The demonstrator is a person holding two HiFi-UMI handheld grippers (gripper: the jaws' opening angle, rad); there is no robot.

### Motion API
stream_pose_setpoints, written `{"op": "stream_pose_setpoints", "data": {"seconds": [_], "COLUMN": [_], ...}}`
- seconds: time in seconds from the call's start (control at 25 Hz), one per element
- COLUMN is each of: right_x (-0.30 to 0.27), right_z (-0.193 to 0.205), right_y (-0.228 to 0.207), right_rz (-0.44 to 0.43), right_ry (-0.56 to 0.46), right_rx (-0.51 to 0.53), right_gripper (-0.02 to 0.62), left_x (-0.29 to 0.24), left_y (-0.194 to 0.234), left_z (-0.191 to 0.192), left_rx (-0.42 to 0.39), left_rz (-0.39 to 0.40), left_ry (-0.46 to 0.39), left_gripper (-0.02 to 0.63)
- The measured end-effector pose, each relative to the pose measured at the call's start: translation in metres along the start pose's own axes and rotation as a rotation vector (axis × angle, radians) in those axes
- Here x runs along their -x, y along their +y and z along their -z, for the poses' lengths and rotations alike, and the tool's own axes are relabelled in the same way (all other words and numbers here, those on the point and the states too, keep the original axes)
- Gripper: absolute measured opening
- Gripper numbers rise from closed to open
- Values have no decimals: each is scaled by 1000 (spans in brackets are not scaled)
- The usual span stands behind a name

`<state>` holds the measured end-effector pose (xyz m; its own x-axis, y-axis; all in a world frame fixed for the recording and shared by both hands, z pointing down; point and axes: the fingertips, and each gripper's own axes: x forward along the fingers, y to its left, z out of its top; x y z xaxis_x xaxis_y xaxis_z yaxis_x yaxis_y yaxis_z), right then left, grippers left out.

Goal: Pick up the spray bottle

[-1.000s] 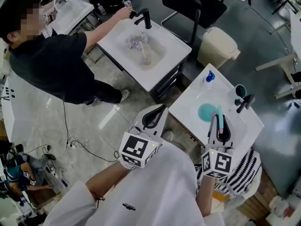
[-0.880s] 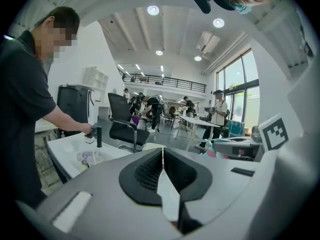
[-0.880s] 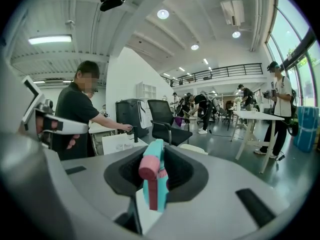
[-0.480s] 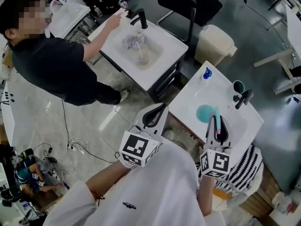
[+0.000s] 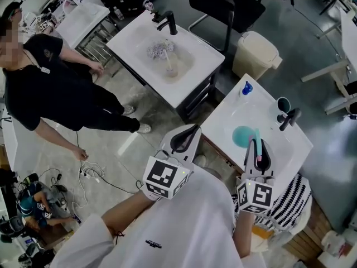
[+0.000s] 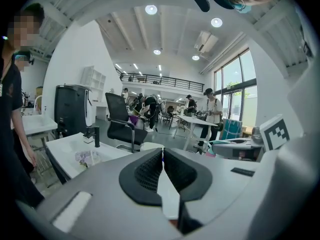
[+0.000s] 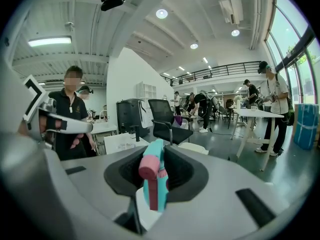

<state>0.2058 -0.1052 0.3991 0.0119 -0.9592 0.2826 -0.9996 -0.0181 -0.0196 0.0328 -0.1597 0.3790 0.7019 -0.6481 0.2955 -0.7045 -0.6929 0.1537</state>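
Evidently the pick-up is judged done: the spray bottle [image 7: 154, 184] is gripped by the right hand-held gripper [image 5: 259, 149] over the 6 o'clock edge of the bench [image 5: 220, 124], while the left hand-held gripper [image 5: 188, 132] is clenched, empty.

Two hand-held grippers [image 5: 192, 130] [image 5: 259, 144] counted — one spray bottle [image 7: 156, 184], two sinks [image 5: 134, 38] [image 5: 223, 121], two faucets [image 5: 172, 21] [image 5: 290, 119] — one chair [image 5: 215, 4], one bin [image 5: 256, 52].

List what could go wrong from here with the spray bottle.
1. The right gripper pinches the spray bottle by a narrow part; it might pivot or slip into the sink.
2. The faucet and cup stand close ahead; a swing could knock them.
3. The left gripper is shut and empty, so it offers no support.
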Motion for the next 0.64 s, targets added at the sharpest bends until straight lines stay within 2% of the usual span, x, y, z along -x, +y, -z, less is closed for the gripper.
{"op": "stream_pose_setpoints", "data": {"seconds": [0.64], "right_x": [5], "right_z": [1], "right_y": [9], "right_rz": [-19], "right_ry": [-6], "right_rx": [2], "right_gripper": [75], "left_x": [13], "left_y": [3], "left_z": [10], "left_rx": [8], "left_rz": [-24], "left_ry": [9], "left_gripper": [12]}}
